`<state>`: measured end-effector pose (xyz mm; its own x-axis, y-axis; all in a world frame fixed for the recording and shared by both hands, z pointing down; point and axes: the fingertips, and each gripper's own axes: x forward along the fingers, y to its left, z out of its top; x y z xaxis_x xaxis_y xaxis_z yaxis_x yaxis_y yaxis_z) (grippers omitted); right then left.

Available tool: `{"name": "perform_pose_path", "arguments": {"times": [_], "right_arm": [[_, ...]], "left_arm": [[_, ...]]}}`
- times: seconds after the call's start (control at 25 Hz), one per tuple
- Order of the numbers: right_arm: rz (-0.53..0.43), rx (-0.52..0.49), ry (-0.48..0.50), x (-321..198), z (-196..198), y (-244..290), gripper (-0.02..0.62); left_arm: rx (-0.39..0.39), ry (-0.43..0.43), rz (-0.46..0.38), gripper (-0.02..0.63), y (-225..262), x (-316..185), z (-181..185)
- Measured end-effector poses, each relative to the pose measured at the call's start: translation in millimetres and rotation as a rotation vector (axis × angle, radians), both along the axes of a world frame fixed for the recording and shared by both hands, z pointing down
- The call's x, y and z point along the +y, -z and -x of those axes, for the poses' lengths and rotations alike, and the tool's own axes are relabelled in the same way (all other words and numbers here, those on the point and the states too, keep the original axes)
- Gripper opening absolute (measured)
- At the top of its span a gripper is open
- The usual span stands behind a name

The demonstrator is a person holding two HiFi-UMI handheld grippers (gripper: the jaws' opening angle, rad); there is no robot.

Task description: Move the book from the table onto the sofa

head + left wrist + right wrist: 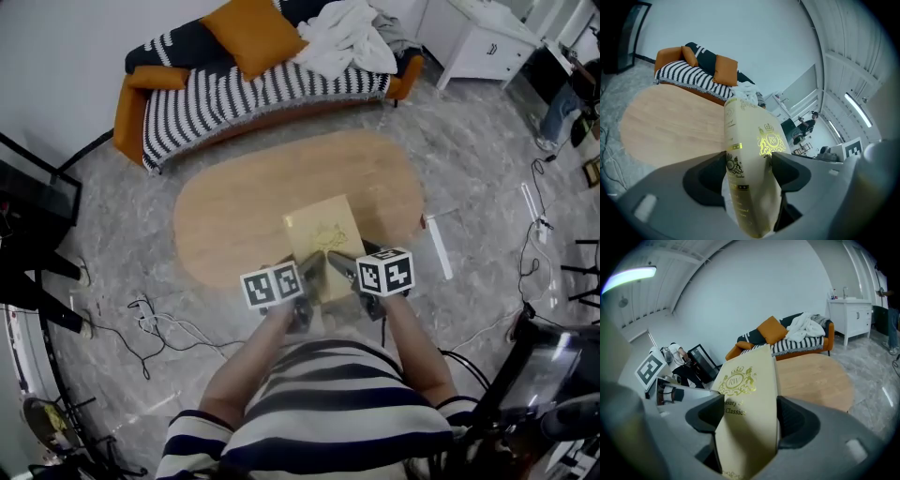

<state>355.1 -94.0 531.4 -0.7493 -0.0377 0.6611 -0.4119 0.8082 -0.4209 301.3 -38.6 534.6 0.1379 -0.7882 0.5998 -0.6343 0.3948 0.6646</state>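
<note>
At near edge of table (234,220): left gripper (747,161) and right gripper (750,411) each have jaws closed tight on the cream book (323,236), side by side at its near end. Book is over the tabletop, well apart from sofa (234,89).

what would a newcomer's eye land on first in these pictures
The cream, gold-stamped book stands out first. It is pinched at its near edge between the fingers of both the left gripper and the right gripper, at the near side of the oval wooden table. Beyond the table sits a black-and-white striped sofa with an orange cushion and a heap of white cloth.
</note>
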Motion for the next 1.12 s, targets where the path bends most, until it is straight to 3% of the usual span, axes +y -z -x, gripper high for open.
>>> {"name": "perform_pose_path", "arguments": {"times": [0.2, 0.48, 1.12], "right_arm": [[-0.004, -0.035, 0.073, 25.0, 17.1, 5.4, 0.350], [-0.038, -0.032, 0.198, 63.5, 49.7, 12.9, 0.350], [-0.048, -0.033, 0.370, 181.4, 161.0, 30.5, 0.348]], "left_arm": [[-0.032, 0.078, -0.007, 0.311, 7.0, 28.8, 13.3], [-0.019, 0.201, -0.039, 0.310, 12.1, 72.8, 38.3], [-0.012, 0.398, -0.070, 0.305, 28.8, 197.3, 139.5]]}}
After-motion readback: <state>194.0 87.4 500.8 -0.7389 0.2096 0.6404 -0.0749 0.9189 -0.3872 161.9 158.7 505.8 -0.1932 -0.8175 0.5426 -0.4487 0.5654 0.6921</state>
